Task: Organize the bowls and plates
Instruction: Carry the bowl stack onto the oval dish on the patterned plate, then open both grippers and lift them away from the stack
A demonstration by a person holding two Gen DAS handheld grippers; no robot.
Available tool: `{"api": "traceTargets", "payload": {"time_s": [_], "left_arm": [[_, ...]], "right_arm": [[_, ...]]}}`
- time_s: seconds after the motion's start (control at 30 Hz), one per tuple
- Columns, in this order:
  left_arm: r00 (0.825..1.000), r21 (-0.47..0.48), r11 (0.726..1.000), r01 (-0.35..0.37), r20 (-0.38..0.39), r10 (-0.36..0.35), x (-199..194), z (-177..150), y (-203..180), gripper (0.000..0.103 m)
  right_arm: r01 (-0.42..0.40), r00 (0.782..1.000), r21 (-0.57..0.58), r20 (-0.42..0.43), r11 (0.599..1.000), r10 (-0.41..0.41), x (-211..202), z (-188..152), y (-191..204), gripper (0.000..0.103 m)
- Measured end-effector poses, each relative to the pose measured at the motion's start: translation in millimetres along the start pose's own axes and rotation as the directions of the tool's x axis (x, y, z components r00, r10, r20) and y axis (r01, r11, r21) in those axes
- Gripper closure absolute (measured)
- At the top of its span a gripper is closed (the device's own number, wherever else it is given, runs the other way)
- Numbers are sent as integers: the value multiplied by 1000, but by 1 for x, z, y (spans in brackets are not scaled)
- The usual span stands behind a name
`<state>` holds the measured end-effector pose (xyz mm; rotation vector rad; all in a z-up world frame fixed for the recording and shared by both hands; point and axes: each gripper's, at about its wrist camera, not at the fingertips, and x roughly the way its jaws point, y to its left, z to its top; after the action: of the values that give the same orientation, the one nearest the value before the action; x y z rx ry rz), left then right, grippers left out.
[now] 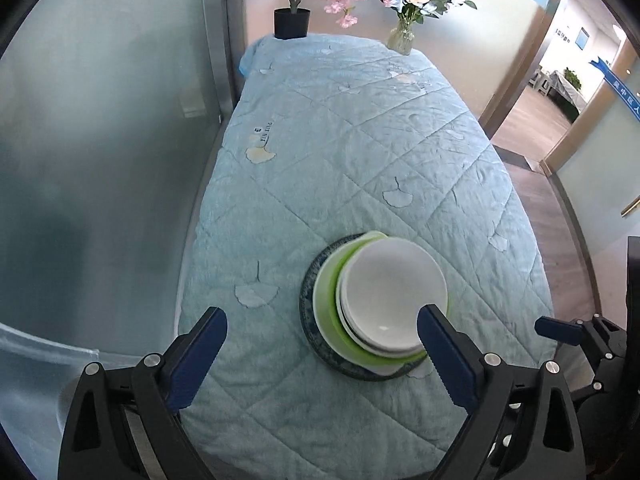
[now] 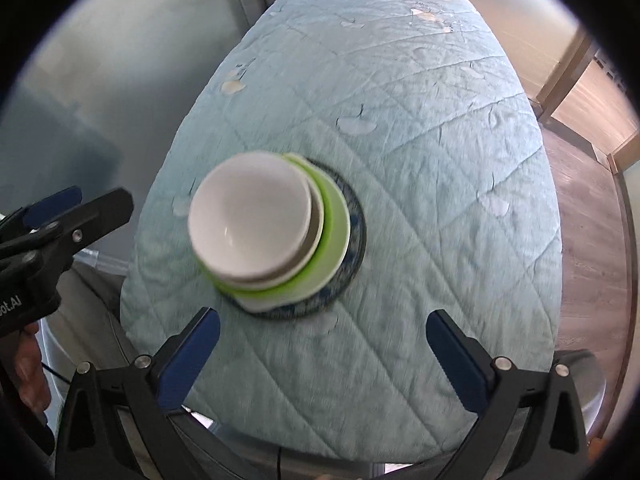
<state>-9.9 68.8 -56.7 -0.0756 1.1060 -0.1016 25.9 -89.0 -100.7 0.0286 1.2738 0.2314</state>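
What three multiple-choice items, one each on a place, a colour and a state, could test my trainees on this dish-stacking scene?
1. Where does the stack of dishes rest?
A. On the dark round patterned plate on the light blue quilted cloth
B. Beside the clear glass vase of flowers
C. On the wooden floor

2. What colour is the dish directly under the white bowls?
A. Red
B. Lime green
C. Black

3. How do the two grippers stand?
A. Both shut on a bowl
B. Left shut, right open
C. Both open, holding nothing

Answers:
1 A: the stack sits on the dark plate at the near end of the cloth, far from the vase.
2 B: the lime green dish rings the top white bowl.
3 C: the left gripper and right gripper show wide gaps with nothing between their fingers.
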Motion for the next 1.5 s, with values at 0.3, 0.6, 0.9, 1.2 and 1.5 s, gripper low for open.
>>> {"api": "traceTargets", "payload": {"time_s": [0.3,0.6,0.9,1.2,1.5], "left_arm": [[998,44,998,-50,37,48,-2,-40,-20,7],[996,48,996,-77,39,76,-4,-47,-29,7],[996,64,994,-90,13,90,0,-55,-36,6],[996,66,994,-92,-2,92,4,-61,-37,6],[995,73,992,-102,-10,103,8,-62,-35,6]], "right_arm": [[25,998,39,54,999,-27,-8,-27,-5,1],[37,995,15,91,999,-38,-15,-38,-2,1],[50,994,11,101,999,-51,-18,-43,-4,1],[62,994,16,93,998,-63,-16,-50,-7,1],[67,994,13,84,998,-68,-14,-52,-8,1]]}}
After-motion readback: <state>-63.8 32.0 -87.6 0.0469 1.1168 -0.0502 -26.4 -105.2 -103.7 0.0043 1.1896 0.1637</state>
